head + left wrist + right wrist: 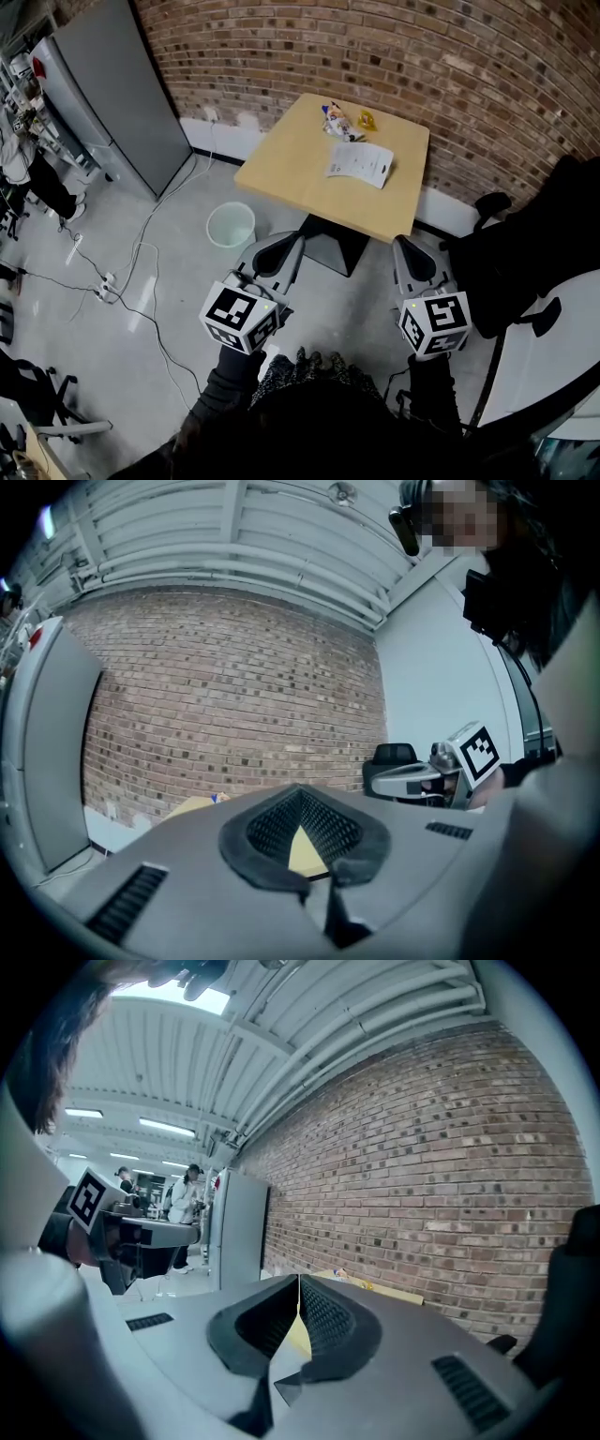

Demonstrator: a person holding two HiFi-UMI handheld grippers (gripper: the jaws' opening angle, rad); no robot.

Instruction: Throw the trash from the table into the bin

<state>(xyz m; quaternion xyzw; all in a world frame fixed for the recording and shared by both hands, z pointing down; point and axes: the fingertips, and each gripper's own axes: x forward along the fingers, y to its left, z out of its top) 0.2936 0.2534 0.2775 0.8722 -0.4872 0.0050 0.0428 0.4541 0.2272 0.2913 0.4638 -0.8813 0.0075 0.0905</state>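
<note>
Wrappers point(339, 120) and a paper sheet point(359, 163) lay on the table point(281, 164) by the brick wall point(422, 56); the bin point(231, 226) stood on the grey floor point(141, 281) beside it. The left hand-held gripper point(279, 249) and right hand-held gripper point(412, 257) were closed, empty.

Both grippers held forward, jaws pressed together, nothing between them.
Left gripper point(285, 247) at 7 o'clock, right gripper point(406, 247) at 4 o'clock, both pointing toward 12.

Paper point(359, 163) and wrappers point(339, 122) on table point(281, 159), bin point(231, 225) left of it
</note>
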